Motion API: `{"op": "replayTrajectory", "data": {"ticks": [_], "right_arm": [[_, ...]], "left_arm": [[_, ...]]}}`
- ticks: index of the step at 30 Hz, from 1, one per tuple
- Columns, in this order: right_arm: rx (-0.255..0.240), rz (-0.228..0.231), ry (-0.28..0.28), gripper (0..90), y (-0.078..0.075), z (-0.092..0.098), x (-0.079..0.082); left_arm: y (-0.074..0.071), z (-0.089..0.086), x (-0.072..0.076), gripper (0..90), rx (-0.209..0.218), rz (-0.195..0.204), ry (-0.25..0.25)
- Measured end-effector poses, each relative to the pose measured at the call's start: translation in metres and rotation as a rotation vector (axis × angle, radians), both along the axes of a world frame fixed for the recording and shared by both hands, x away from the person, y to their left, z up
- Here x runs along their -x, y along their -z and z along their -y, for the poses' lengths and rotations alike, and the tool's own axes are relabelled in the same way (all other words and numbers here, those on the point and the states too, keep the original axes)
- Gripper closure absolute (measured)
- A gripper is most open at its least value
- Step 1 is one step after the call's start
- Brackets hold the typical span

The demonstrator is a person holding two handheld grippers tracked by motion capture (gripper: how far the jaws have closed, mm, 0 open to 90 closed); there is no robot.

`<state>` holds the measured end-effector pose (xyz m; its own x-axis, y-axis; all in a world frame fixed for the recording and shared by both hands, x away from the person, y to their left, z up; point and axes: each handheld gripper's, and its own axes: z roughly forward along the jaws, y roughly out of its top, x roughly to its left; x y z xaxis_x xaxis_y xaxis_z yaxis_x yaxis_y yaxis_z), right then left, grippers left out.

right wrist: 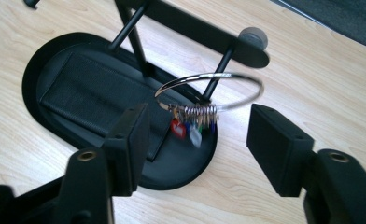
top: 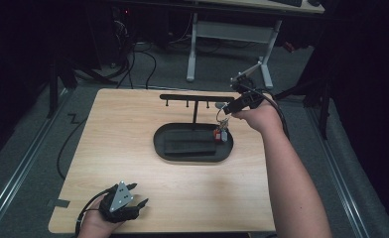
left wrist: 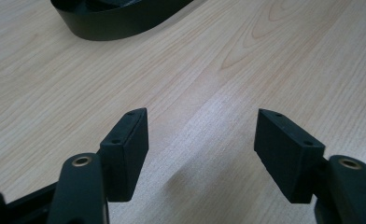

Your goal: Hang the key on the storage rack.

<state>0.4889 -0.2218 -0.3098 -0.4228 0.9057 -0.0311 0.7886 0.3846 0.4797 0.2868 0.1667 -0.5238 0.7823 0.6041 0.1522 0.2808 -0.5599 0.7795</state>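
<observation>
The left gripper rests low at the table's near edge, jaws spread wide, nothing between them. The right gripper reaches over the black key stand — jaws parted, gripping nothing — the key ring hanging on the stand's peg just beyond them.

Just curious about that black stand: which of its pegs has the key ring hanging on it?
The peg at the crossbar's end nearest the right gripper. The key ring with its coloured tags hangs there; the other pegs are bare.
</observation>
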Motion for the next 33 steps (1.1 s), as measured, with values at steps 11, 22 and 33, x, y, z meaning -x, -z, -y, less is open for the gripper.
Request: {"op": "replayTrajectory", "data": {"ticks": [11, 22, 33], "right_arm": [[-0.046, 0.074, -0.043, 32.0, 0.015, 0.008, 0.029], [-0.085, 0.170, -0.064, 29.8, 0.044, 0.017, 0.064], [-0.088, 0.214, -0.062, 26.3, 0.076, 0.027, 0.098]], "left_arm": [[0.001, 0.001, 0.000, 35.6, 0.001, -0.004, -0.003], [0.002, 0.002, -0.002, 35.7, 0.019, -0.015, -0.006], [0.005, 0.008, -0.003, 35.6, 0.008, -0.024, 0.003]]}}
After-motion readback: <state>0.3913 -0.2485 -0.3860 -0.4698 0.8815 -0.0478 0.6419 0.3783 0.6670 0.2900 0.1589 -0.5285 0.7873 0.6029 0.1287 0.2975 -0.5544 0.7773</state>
